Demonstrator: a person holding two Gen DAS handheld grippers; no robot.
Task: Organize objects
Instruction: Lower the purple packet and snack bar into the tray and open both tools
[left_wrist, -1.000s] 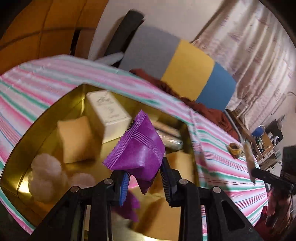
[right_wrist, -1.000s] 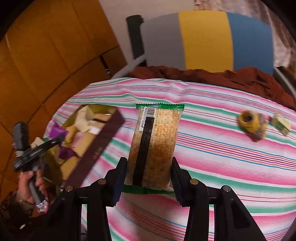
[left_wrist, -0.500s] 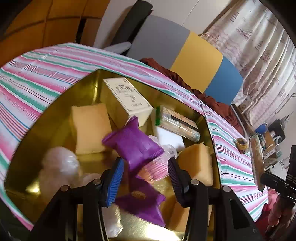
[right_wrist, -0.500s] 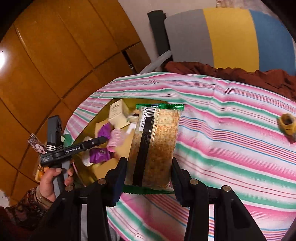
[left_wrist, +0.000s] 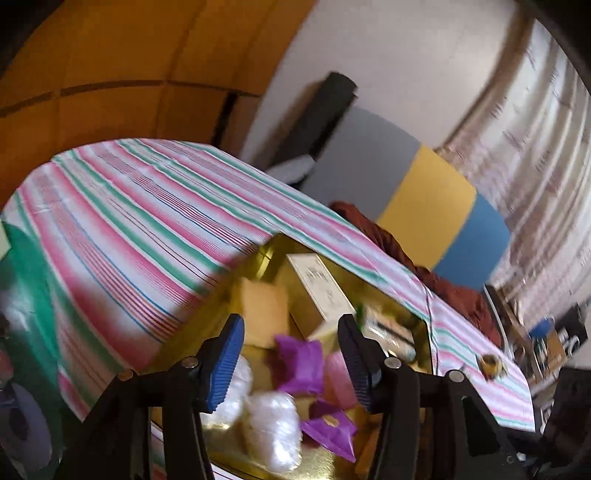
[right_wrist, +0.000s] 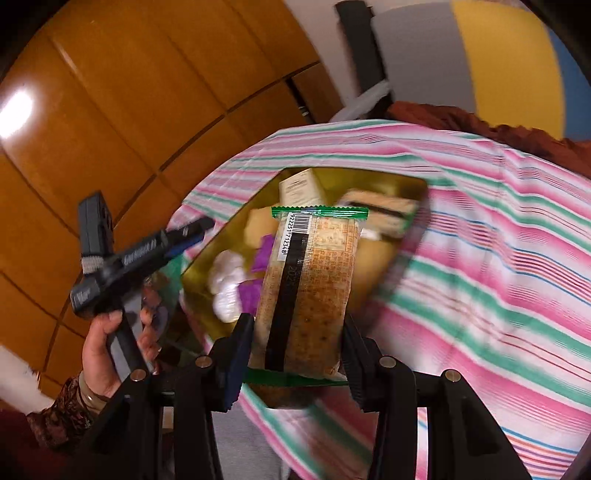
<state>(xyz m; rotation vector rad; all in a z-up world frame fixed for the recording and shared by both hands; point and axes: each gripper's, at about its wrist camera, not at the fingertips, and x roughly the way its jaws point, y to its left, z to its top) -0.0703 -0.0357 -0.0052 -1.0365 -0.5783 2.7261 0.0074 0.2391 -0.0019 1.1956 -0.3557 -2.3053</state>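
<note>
left gripper (left_wrist: 291, 360) jaws opening, nothing between them now; the purple sachet (left_wrist: 300, 365) it held a second ago lies in the gold tin (left_wrist: 192, 328). right gripper (right_wrist: 297, 360) stays clamped on the cracker packet (right_wrist: 310, 295), nearer the tin: likely next in.

Motion blur and cut-off edges in both wrist views

The gold tin (left_wrist: 269, 254) runs off the bottom edge of the left wrist view, its near wall hidden behind the left claw (left_wrist: 291, 363); print on the white box (left_wrist: 321, 291) is too smeared to read. In the right wrist view the cracker packet (right_wrist: 308, 291) covers part of the tin's contents, its lower end sits behind the right claw (right_wrist: 295, 354), and the striped worktop (right_wrist: 498, 295) blurs toward the right.
</note>
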